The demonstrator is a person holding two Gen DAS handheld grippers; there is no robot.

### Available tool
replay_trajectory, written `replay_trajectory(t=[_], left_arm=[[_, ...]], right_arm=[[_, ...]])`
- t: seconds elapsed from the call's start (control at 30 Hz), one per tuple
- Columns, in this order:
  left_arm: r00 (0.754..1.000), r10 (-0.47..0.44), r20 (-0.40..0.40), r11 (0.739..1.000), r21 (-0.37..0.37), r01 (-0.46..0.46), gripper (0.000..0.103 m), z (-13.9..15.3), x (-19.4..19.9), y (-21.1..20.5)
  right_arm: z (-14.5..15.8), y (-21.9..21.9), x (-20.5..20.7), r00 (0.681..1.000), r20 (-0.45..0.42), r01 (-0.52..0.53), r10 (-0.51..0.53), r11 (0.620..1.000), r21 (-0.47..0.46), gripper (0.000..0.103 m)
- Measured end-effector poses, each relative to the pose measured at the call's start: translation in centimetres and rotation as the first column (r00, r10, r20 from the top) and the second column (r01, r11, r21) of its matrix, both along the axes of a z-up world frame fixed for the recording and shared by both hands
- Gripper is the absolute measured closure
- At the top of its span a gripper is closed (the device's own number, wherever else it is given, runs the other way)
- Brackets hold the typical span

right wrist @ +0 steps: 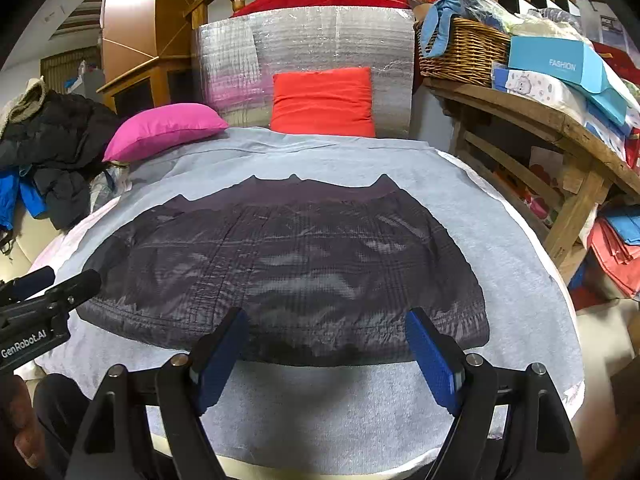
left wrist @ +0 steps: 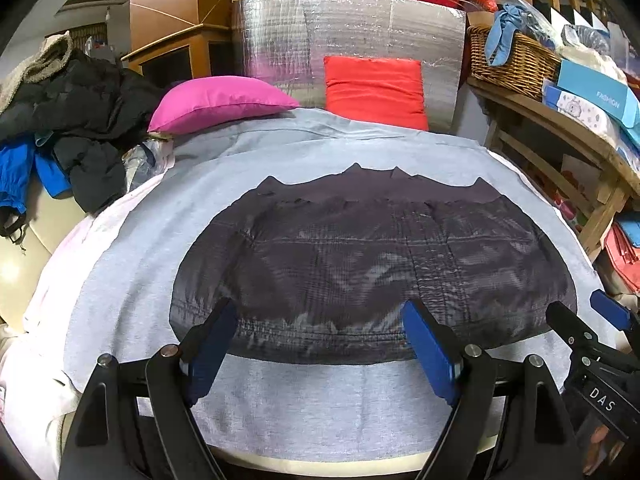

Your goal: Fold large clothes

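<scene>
A: Dark quilted jacket [left wrist: 372, 264] spread flat on grey sheet [left wrist: 320, 400], centre.
B: Left gripper [left wrist: 320, 344] wide, holding nothing, at near hem. Right gripper [right wrist: 326, 350] wide too, same hem.

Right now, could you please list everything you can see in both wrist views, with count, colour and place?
dark garment: one, dark grey-purple, spread flat in the middle of the cloth
cover cloth: one, light grey, under the garment
pink pillow: one, magenta, far left edge of the cloth
red cushion: one, red-orange, upright against the foil panel
foil panel: one, silver, behind the cushion
clothes pile: one heap, black and blue, at left
wicker basket: one, brown, on the wooden shelf at right
blue box: one, light blue, beside the basket
left gripper: black with blue pads, open, at the garment's near hem
right gripper: black with blue pads, open, at the near hem
</scene>
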State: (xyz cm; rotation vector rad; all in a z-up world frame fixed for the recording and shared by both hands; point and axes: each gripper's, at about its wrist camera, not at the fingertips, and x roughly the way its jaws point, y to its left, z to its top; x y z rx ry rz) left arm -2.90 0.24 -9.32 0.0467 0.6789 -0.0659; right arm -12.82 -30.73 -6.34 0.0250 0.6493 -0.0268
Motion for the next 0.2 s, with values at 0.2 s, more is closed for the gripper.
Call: replay_trajectory(t=[0.2], left_arm=[[1.0,-0.002,0.002,1.0,0.008,0.002,0.018,-0.12,0.09,-0.12]], right_arm=[[-0.04,0.12,0.11,1.0,-0.001,-0.001,0.001,1.0,-0.005,0.02]])
